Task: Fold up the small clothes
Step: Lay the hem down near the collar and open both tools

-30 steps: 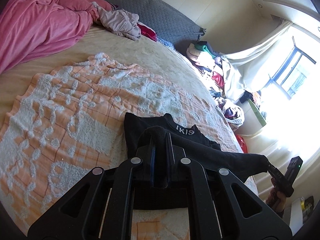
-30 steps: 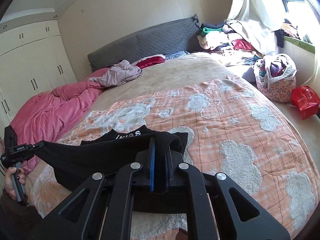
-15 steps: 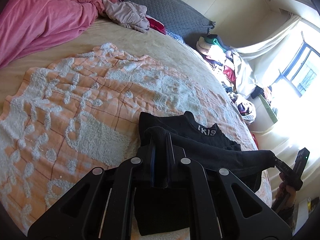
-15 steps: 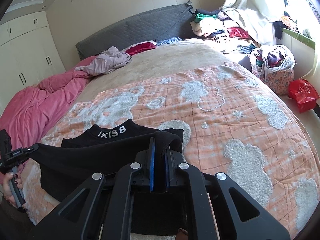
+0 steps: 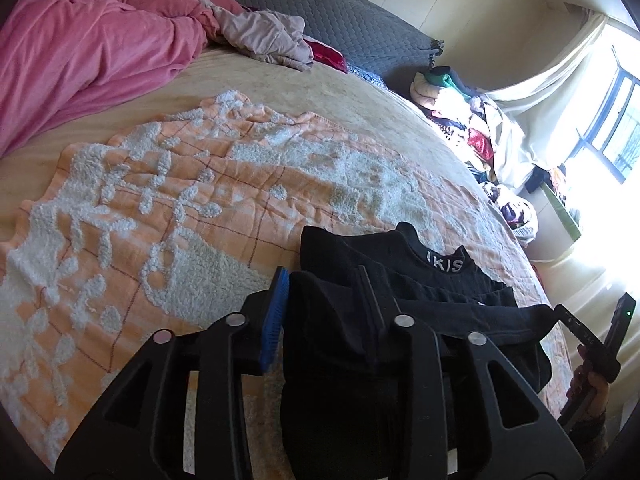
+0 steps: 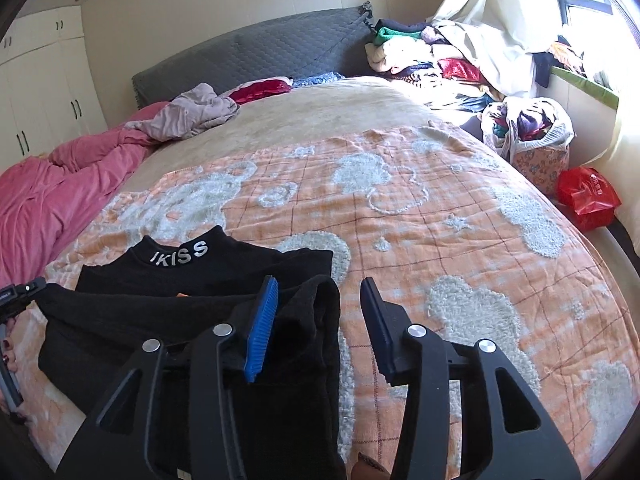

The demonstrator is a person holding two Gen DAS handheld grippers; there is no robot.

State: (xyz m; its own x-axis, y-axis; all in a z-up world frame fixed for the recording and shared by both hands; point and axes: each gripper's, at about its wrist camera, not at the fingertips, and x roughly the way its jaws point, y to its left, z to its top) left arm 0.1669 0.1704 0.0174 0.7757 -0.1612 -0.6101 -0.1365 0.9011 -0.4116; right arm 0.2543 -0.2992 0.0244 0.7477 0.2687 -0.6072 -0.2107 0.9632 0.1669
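Your left claw is opening, black top edge between its pads | your right claw is opening too, cloth loose inside | top lies on the orange blanket on the bed | pink quilt, grey headboard, sunny window

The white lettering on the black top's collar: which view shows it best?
The right wrist view: the lettering faces the camera whole, reading IKISS, on the black top. In the left wrist view the collar curves away, so only IKIS shows.
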